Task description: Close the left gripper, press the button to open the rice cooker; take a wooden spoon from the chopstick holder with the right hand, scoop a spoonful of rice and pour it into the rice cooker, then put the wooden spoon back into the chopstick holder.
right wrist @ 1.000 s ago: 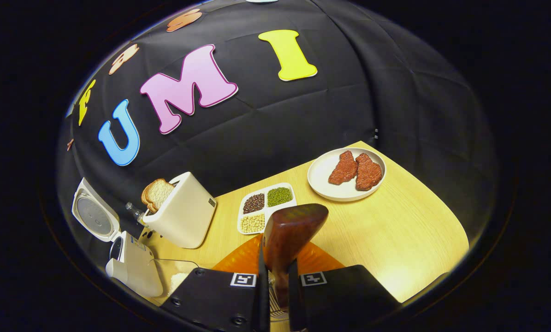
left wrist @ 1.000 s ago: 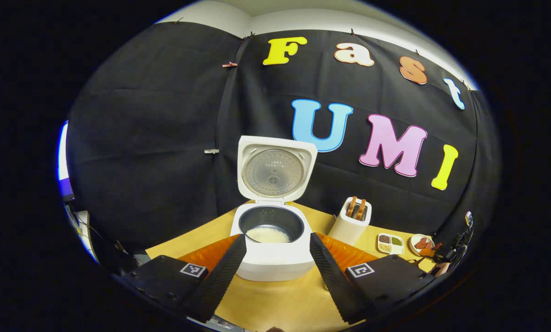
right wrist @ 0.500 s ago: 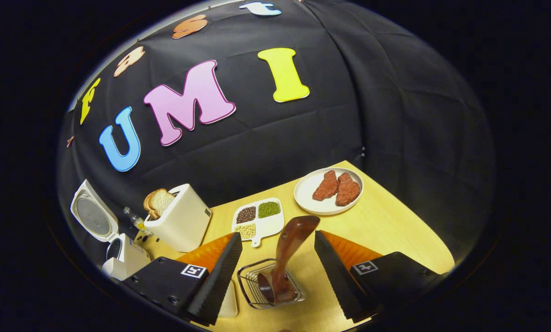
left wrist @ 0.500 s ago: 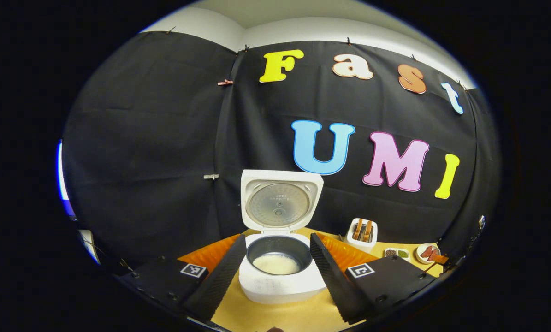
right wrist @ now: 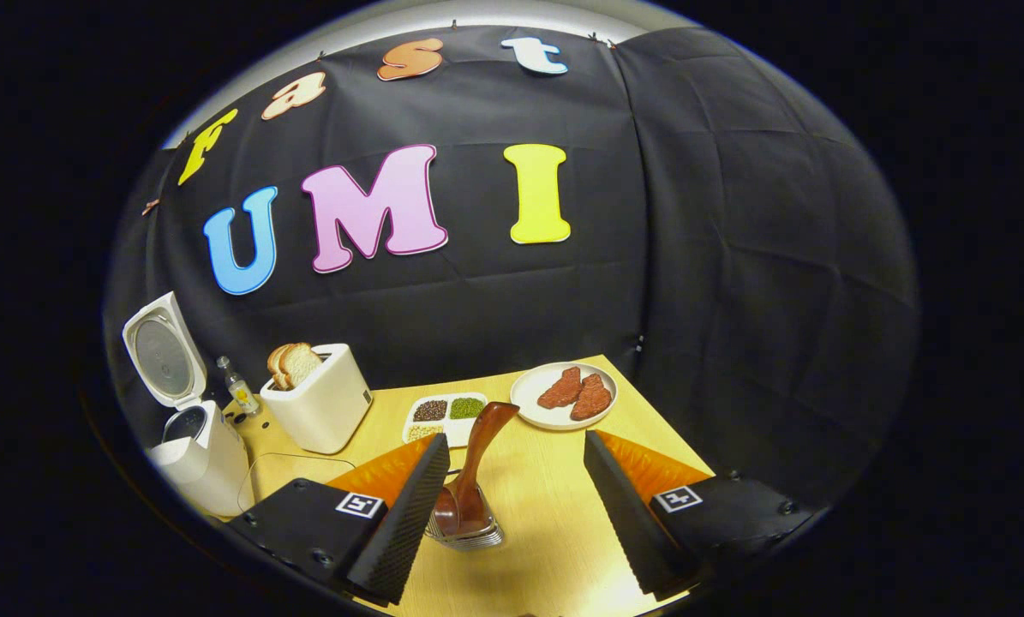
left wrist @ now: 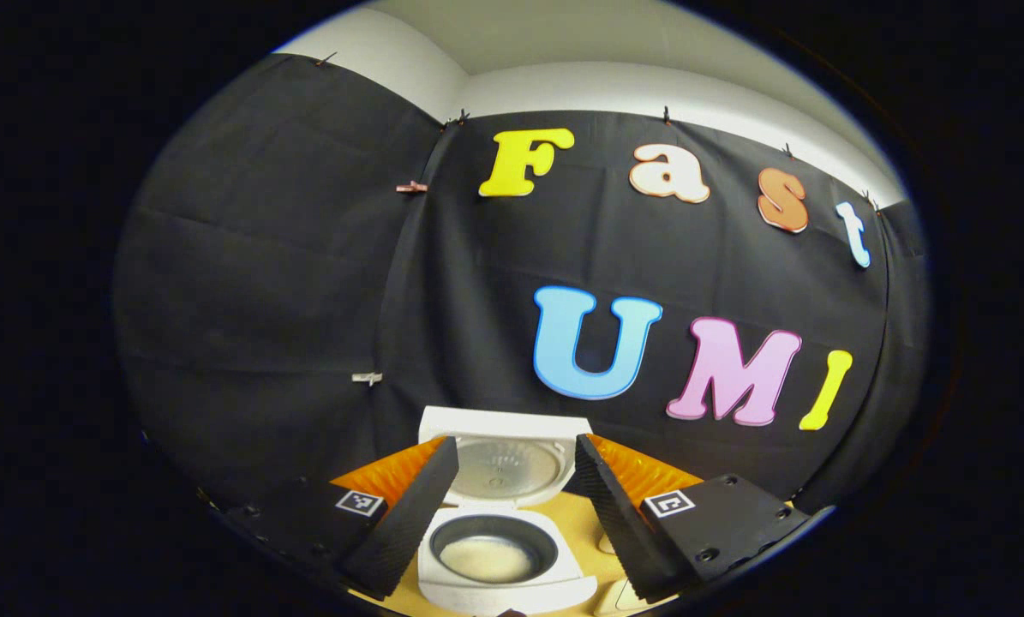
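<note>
The left gripper (left wrist: 507,523) has its fingers spread wide, holding nothing; between them sits the cooker (left wrist: 505,561), lid (left wrist: 503,463) up, with rice (left wrist: 486,559) in the pot; the right gripper (right wrist: 516,518) is likewise spread and empty; the spoon (right wrist: 473,476) stands in the holder (right wrist: 469,531) on the table (right wrist: 546,514), handle leaning up and to the right, just beside the left finger, though whether they touch is hard to tell; farther back stand a toaster (right wrist: 319,411) with bread, a divided tray (right wrist: 441,416) of beans, and a plate (right wrist: 563,396) with meat.
</note>
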Tool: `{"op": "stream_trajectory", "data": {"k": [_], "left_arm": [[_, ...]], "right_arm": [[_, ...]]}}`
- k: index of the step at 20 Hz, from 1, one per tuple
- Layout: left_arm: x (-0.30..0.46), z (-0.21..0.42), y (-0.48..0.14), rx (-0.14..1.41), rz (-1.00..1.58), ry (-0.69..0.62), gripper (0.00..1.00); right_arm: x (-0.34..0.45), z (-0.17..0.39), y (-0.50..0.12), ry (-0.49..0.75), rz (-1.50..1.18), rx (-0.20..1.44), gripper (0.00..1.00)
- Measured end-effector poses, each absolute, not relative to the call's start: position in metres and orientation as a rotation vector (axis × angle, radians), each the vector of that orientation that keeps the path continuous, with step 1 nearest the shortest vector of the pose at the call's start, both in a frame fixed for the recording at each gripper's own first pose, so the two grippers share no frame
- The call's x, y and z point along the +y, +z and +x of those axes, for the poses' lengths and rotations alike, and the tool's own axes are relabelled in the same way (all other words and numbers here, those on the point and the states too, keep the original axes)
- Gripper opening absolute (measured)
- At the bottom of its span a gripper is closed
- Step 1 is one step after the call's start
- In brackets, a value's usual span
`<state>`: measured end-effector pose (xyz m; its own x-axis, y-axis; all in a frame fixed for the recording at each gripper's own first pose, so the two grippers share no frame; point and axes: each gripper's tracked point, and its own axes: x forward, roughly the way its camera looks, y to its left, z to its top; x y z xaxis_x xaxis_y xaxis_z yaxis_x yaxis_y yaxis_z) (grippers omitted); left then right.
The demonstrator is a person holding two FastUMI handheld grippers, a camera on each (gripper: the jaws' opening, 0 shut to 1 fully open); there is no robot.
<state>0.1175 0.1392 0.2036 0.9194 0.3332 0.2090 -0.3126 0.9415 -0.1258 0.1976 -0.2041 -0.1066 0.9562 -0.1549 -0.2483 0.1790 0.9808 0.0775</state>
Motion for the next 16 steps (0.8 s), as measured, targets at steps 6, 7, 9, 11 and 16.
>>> {"op": "stream_trajectory", "data": {"k": [6, 7, 9, 11, 16], "left_arm": [[0.176, 0.168, 0.273, -0.305, 0.041, 0.34, 0.94], [0.18, 0.178, 0.278, -0.303, 0.058, 0.34, 0.94], [0.185, 0.202, 0.282, -0.29, 0.07, 0.315, 0.94], [0.192, 0.231, 0.281, -0.27, 0.063, 0.282, 0.93], [0.218, 0.285, 0.238, -0.144, -0.038, 0.257, 0.94]], "right_arm": [[-0.197, 0.155, -0.081, -0.179, 0.035, 0.214, 0.98], [-0.191, 0.148, -0.079, -0.179, 0.027, 0.21, 0.98], [-0.179, 0.134, -0.075, -0.18, 0.017, 0.206, 0.99], [-0.163, 0.123, -0.074, -0.177, 0.023, 0.212, 0.98], [-0.132, 0.11, -0.073, -0.181, 0.071, 0.209, 0.98]]}}
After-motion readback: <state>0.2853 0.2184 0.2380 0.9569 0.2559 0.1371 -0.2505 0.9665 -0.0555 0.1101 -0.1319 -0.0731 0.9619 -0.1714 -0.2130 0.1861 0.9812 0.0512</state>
